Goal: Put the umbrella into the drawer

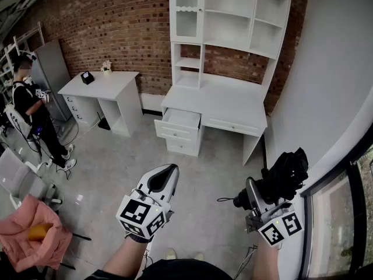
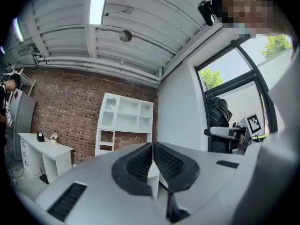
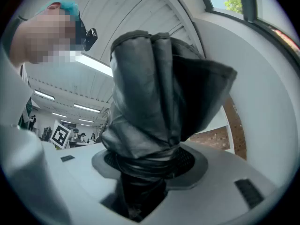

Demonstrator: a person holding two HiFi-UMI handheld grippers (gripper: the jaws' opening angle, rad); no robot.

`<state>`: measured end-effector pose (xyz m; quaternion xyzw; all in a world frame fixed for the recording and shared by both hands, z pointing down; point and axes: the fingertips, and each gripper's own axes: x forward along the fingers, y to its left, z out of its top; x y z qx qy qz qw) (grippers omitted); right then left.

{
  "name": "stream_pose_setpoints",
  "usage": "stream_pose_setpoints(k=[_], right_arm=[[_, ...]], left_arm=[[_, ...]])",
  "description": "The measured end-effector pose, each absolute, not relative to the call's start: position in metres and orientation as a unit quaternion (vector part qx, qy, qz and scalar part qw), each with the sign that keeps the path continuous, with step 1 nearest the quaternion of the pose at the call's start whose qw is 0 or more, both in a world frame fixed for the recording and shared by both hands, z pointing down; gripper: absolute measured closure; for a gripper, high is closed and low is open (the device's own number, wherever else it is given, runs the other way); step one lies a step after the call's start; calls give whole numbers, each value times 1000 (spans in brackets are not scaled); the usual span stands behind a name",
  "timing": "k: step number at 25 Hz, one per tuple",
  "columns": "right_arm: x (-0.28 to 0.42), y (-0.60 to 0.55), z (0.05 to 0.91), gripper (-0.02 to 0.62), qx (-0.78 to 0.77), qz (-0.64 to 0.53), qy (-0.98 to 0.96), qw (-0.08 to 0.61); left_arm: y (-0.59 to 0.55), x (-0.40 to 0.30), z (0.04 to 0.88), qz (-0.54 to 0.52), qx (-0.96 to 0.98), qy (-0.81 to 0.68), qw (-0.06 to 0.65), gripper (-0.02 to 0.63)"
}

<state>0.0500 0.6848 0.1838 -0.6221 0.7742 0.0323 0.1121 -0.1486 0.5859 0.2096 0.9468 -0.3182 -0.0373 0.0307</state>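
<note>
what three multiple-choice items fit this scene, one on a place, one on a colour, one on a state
1. In the head view, which part of the hutch desk holds the open drawer? A) its left B) its middle C) its right
2. What colour is the umbrella? A) red B) black C) yellow
3. How are the left gripper's jaws? A) wide apart B) together, empty C) closed on the umbrella
Answers: 1 A, it juts out at the desk's left end; 2 B, black fabric fills the right gripper view; 3 B, they meet with nothing between.
</note>
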Motion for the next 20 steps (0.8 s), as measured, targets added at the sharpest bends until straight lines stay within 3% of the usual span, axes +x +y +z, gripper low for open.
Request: stream_pose_setpoints(k=[20], right_arm=[[67,694,183,376,-615,17,780,117]], left_arm=[[607,-134,209,-36,945,-323,33,592]])
